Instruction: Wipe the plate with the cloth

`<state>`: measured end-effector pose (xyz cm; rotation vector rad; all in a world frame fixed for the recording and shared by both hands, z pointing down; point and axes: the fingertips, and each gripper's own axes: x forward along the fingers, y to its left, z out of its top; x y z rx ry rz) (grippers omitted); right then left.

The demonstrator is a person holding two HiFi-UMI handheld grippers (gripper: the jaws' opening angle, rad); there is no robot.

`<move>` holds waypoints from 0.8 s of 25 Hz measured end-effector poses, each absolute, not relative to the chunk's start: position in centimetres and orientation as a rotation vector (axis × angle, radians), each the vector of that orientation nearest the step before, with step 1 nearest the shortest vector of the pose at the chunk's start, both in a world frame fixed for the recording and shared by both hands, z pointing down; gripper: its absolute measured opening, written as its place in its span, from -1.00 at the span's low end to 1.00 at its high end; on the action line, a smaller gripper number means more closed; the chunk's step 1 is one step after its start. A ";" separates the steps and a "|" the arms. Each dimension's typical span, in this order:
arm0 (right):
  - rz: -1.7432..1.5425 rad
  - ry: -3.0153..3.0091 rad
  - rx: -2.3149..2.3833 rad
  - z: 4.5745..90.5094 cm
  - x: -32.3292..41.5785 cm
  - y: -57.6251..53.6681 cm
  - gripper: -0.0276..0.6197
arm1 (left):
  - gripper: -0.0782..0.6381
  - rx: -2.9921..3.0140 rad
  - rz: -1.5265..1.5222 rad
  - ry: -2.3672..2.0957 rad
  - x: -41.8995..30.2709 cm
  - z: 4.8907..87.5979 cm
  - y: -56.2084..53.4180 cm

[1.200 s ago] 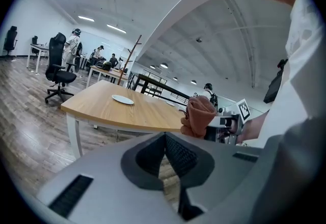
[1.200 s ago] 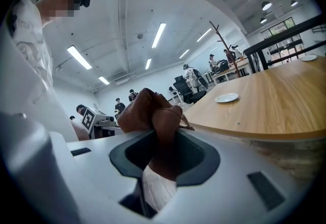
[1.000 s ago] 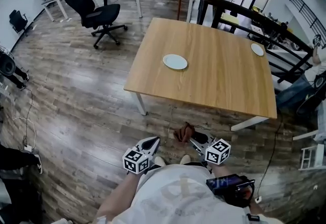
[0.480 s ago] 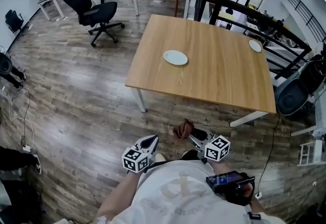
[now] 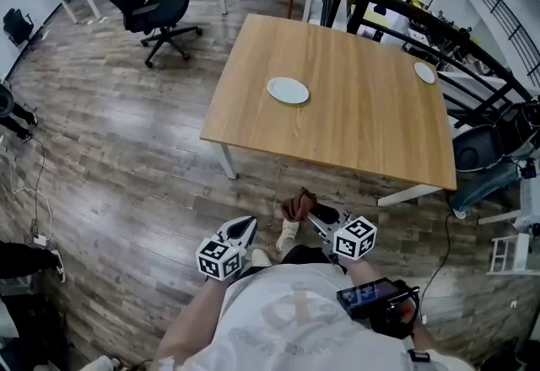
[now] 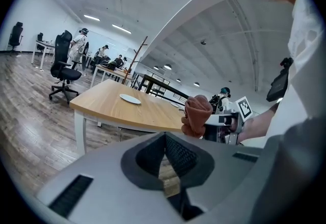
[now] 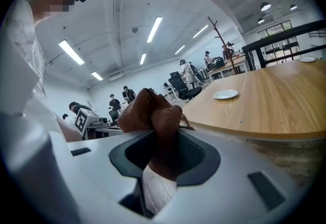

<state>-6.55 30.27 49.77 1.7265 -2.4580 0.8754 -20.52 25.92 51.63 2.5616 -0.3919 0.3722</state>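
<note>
right hand-held gripper [image 5: 310,216] clamps the brown cloth [image 5: 296,205]; left hand-held gripper [image 5: 246,228] pinched together, plate [image 5: 288,90] well apart.

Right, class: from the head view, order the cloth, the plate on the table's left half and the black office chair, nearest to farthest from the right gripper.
1. Cloth: held in the jaws of the right gripper.
2. Plate: ahead, on the left half of the table.
3. Black office chair: on the floor, past the far left corner.
</note>
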 end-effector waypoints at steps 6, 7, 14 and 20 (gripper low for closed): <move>0.920 -2.530 1.608 50.5 -5.8 24.4 -0.54 | -0.75 2.519 0.419 -0.482 -19.6 51.9 22.3; 0.921 -2.543 1.590 50.5 -5.5 23.4 -0.54 | -0.75 2.511 0.425 -0.497 -19.3 51.9 21.5; 0.968 -2.532 1.595 51.0 1.7 18.1 -0.54 | -0.75 2.566 0.484 -0.495 -12.5 51.0 16.3; 1.002 -2.505 1.658 51.1 8.1 15.1 -0.53 | -0.75 2.585 0.518 -0.494 -7.4 50.0 12.6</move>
